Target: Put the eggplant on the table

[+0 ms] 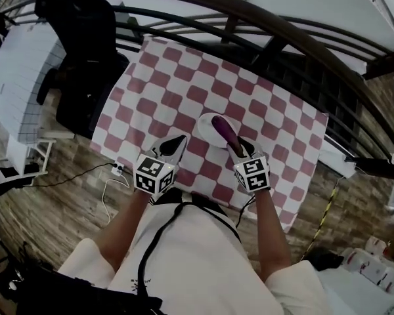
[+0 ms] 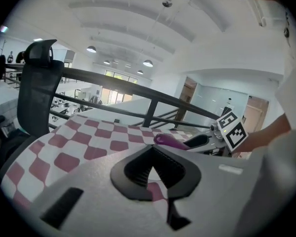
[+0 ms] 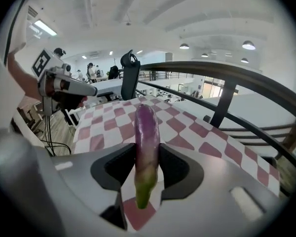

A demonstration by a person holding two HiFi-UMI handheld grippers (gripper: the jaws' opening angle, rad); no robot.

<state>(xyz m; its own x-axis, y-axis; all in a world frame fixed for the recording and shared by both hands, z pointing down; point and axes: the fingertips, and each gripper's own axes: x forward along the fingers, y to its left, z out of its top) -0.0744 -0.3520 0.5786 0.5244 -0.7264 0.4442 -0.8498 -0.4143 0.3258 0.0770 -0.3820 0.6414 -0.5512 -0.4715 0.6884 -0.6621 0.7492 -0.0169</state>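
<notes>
A long purple eggplant (image 3: 147, 142) with a green stem end is clamped between the pads of my right gripper (image 3: 147, 168), which is shut on it. In the head view the eggplant (image 1: 224, 131) sticks out beyond the right gripper (image 1: 237, 147), over a white plate (image 1: 205, 125) on the red-and-white checked tablecloth (image 1: 177, 90). My left gripper (image 1: 173, 146) hovers just left of the plate, its jaws shut with nothing between them. From the left gripper (image 2: 150, 157) view, the eggplant (image 2: 168, 141) and the right gripper (image 2: 200, 141) show off to the right.
A black office chair (image 1: 79, 51) stands at the table's far left corner. A dark curved railing (image 1: 282, 38) runs behind the table. Cables and a power strip (image 1: 116, 170) lie on the wooden floor at the near left.
</notes>
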